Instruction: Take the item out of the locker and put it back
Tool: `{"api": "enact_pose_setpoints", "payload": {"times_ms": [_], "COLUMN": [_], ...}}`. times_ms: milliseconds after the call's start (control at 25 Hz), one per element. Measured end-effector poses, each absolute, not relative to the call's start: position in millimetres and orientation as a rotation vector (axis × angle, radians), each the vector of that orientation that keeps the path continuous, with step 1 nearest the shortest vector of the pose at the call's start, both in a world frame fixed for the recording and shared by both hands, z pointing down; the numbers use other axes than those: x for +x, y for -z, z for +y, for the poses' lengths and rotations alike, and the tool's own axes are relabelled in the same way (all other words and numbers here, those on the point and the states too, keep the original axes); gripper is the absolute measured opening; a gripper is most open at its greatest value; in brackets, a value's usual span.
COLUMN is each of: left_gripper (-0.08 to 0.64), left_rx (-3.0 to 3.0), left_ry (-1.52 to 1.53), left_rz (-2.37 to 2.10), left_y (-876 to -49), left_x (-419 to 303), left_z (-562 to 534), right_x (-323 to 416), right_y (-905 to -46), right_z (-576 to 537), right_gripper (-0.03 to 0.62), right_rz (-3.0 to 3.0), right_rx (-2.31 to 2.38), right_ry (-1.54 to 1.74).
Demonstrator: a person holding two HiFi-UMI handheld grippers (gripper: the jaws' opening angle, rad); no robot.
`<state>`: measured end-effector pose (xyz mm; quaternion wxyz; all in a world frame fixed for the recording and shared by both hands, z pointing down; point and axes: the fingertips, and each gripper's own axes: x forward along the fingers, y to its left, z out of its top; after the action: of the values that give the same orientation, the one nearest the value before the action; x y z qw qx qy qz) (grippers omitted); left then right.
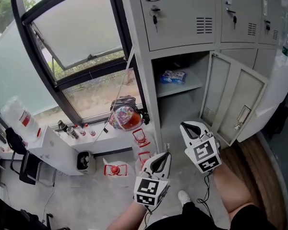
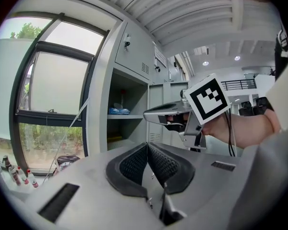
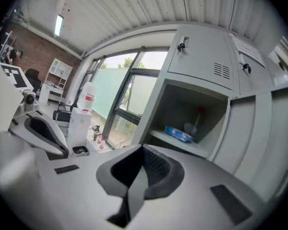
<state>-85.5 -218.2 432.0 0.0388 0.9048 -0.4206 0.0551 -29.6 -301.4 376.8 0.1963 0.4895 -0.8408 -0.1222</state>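
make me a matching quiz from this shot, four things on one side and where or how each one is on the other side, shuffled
Things:
1. blue plastic packet
2. grey metal locker door
3. small red-capped bottles
4. right gripper

Place or state:
A. swung open
B. jaws together, nothing held
C. on the shelf inside the locker
D. on the white window ledge

Pairs: 1-C, 2-A, 3-D, 4-B

Head view steeply down; L/R gripper views ~level, locker (image 1: 180,13) shared.
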Motion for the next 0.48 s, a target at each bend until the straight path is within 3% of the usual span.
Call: {"api": "enact_pose_setpoints", "payload": {"times_ms": [480], "left_gripper": [0.017], "left_rx": [2.672], "left_ry": [-0.209], "left_rz": [-1.256], "left_y": [-477.4], "left_x": [-90.8], "left_z": [-155.9], "right_x": [-27.8], "right_y": [-443.2], "right_z": [-206.8], "right_gripper": [0.052], "right_rz": [-2.387], "right_rx": [1.374], "right_ry": [0.096]}}
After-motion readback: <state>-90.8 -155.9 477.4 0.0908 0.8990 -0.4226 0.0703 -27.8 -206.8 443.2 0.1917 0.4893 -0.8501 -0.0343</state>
